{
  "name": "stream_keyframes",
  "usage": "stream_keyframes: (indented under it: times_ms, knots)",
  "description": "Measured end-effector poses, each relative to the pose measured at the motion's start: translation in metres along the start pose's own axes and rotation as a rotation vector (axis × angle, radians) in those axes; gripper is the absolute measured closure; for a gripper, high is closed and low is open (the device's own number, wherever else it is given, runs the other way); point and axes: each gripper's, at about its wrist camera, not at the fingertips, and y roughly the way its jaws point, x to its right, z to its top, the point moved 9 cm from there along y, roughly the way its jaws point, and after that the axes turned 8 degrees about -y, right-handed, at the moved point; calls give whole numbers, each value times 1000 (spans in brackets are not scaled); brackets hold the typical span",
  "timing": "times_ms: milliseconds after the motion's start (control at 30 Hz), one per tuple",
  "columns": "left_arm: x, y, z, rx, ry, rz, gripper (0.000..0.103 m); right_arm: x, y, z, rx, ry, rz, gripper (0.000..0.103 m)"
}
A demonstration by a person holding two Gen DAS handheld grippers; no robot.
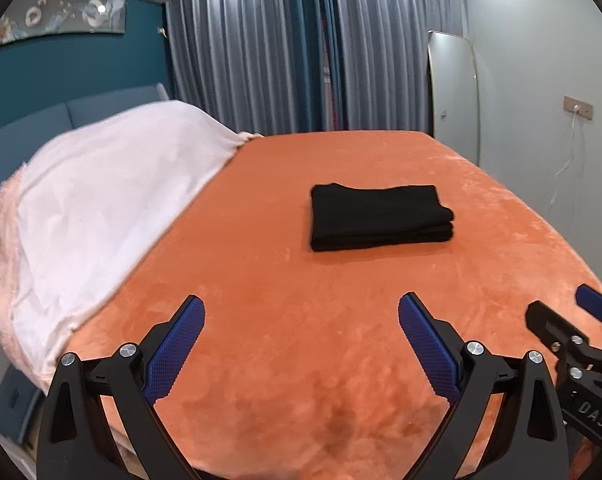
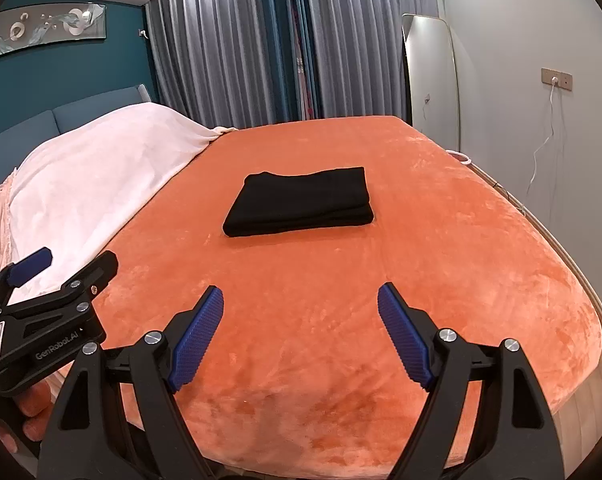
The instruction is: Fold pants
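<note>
Black pants [image 1: 379, 216] [image 2: 303, 202] lie folded into a neat rectangular stack in the middle of the orange bed cover [image 1: 301, 340] [image 2: 441, 240]. My left gripper [image 1: 301, 308] hangs open above the near part of the bed, nothing between its blue pads, well short of the pants. My right gripper [image 2: 301, 296] is likewise open and empty over the near edge. Each gripper shows at the edge of the other's view: the right gripper [image 1: 565, 312] beside the left, the left gripper [image 2: 77, 260] beside the right.
A white blanket [image 1: 101, 216] [image 2: 93, 172] covers the left side of the bed against a blue headboard. Grey curtains [image 2: 241, 40] hang behind. A tall mirror [image 2: 429, 76] leans on the right wall, with a socket and white cable [image 2: 549, 120] nearby.
</note>
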Motion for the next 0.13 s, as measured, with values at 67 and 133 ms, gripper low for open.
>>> stream_keyframes:
  times_ms: [67, 133]
  knots:
    - [1, 3, -1, -5, 6, -4, 7, 0, 2, -1, -4, 5, 1, 25]
    - [2, 7, -2, -21, 5, -10, 7, 1, 4, -2, -7, 5, 1, 25]
